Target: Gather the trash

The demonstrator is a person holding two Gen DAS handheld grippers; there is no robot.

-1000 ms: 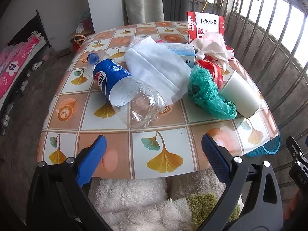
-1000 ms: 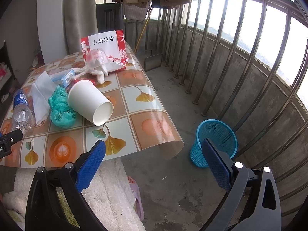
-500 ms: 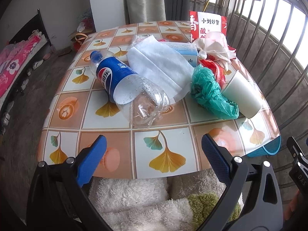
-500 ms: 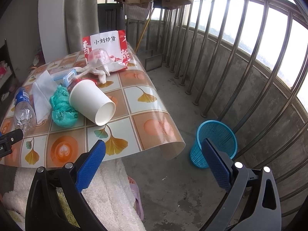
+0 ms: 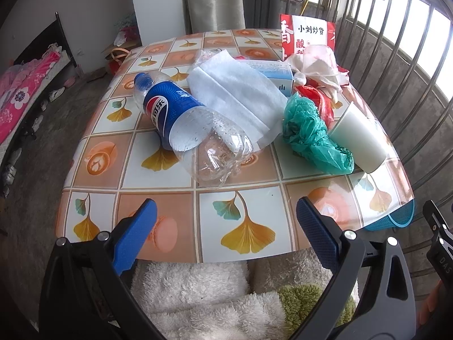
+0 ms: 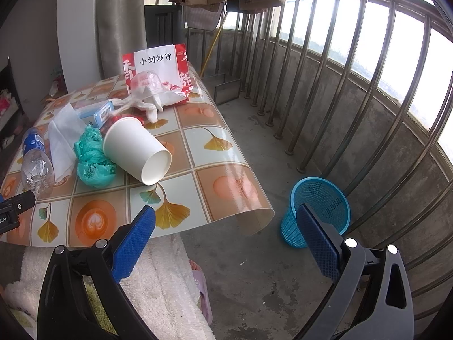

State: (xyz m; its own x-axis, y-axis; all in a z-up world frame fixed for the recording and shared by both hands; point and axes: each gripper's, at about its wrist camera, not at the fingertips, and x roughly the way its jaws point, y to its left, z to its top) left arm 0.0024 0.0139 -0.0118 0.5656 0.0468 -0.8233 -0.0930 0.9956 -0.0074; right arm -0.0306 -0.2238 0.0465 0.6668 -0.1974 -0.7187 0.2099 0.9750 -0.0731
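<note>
Blue-padded left gripper (image 5: pixel 226 221) spread wide, empty, nearer the tiled, ginkgo-patterned table (image 5: pixel 158 181) than a second ago. Clear plastic cola bottle with blue label (image 5: pixel 187 130) lying at 12 o'clock, larger in view. Right gripper (image 6: pixel 226 226) likewise spread, empty; white paper cup (image 6: pixel 136 150) at 10 o'clock, blue mesh bin (image 6: pixel 320 198) at 2 o'clock, barely shifted.

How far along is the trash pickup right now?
Nothing looks done: the bin on the floor shows no trash inside. Nothing is in hand; the left claw and right claw are both open. Left on the table: bottle, tissue, green bag, cup.
</note>
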